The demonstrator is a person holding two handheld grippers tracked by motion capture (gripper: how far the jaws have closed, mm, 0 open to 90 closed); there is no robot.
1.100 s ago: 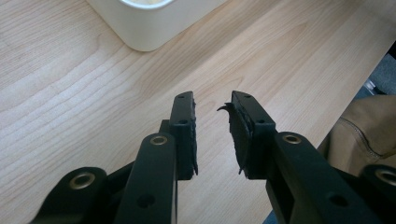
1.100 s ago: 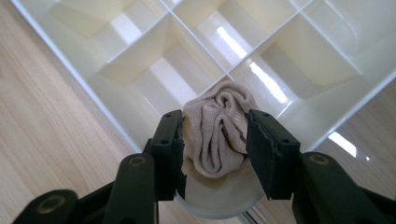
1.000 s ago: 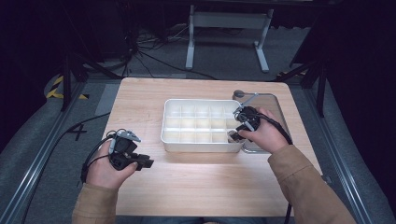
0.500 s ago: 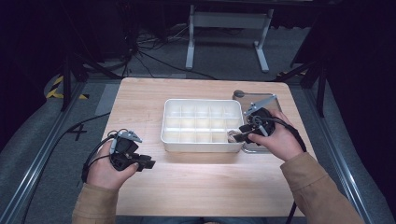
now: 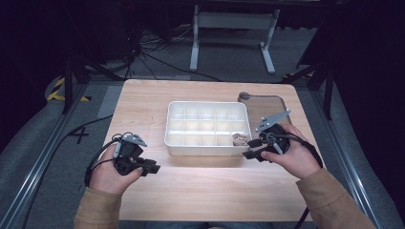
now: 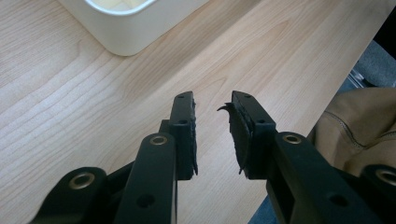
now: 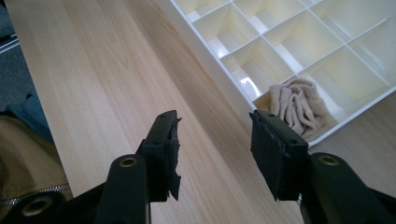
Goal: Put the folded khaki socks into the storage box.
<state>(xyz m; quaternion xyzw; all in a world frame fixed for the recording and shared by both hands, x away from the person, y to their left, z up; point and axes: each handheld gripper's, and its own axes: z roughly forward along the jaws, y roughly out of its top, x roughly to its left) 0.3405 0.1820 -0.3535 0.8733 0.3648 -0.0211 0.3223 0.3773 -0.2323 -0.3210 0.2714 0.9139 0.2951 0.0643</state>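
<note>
A white divided tray (image 5: pixel 172 125) stands in the middle of the wooden table (image 5: pixel 210 186). A crumpled beige cloth (image 5: pixel 239 139) lies in its near right compartment, and the cloth (image 7: pixel 296 108) sits just beyond my right jaws. My right gripper (image 5: pixel 252 149) hovers at the tray's near right corner, open and holding nothing (image 7: pixel 215 140). My left gripper (image 5: pixel 152 168) rests low at the table's near left, jaws a little apart and empty (image 6: pixel 212 123), pointing past the tray's corner (image 6: pixel 126 28).
A clear lid or board (image 5: pixel 267 106) with a round knob lies on the table behind the right hand. The table's near edge and a tan sleeve (image 6: pixel 359 130) are close to the left gripper. Cables and a metal stand (image 5: pixel 234 28) are on the floor beyond.
The right gripper has drawn back from over the tray's right side toward the near right corner, now empty, with the cloth lying in the compartment. The left hand has stayed put.
</note>
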